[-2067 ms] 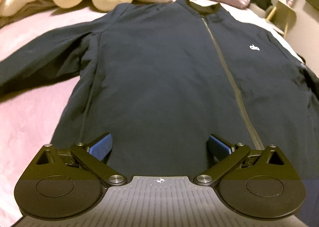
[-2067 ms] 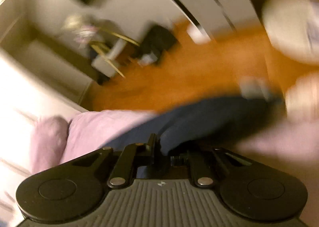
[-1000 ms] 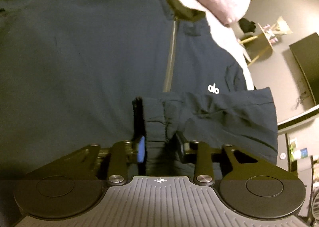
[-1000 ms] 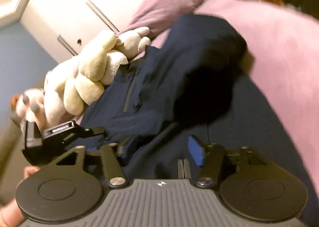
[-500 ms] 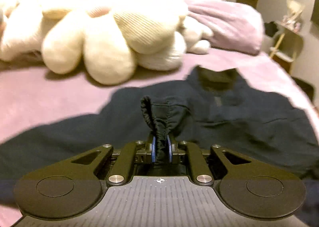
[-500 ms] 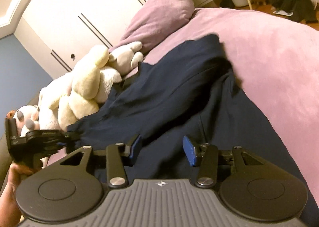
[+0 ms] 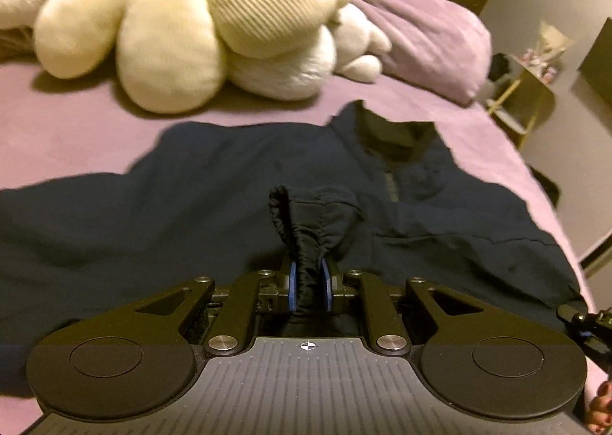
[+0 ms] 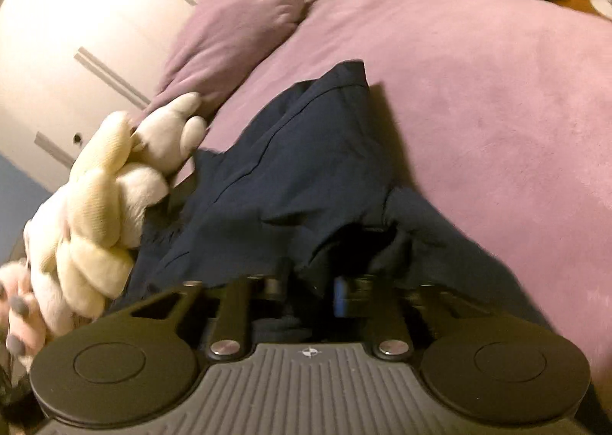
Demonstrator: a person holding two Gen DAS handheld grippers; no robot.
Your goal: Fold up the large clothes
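Gripping: left gripper (image 7: 308, 287) clamped on gathered sleeve cuff (image 7: 302, 228), blue pads (image 7: 292, 289) pressed to either side of the bunched elastic hem.
Left pose: low and level over jacket (image 7: 153, 213), aimed at 12 o'clock toward collar (image 7: 394, 132); cuff standing up from between the fingers, over jacket chest.
Right pose: tilted, aimed along jacket's edge toward 11 o'clock; seen also at 4 o'clock edge of left view.
Right gripper (image 8: 311, 291): narrowly parted, dark fabric fold running down between the fingers; one blue pad (image 8: 338, 295) visible against cloth, other hidden; true pinch cannot be told, view blurred.
Count: one navy jacket, two grippers, one lilac pillow (image 7: 428, 41), one heap of cream plush toys (image 7: 191, 21), separate toys not countable.
Jacket position: front up on purple bedspread (image 8: 497, 109), collar at 12 o'clock near plush heap, zip (image 7: 390, 182) running down from collar, one sleeve folded across chest.
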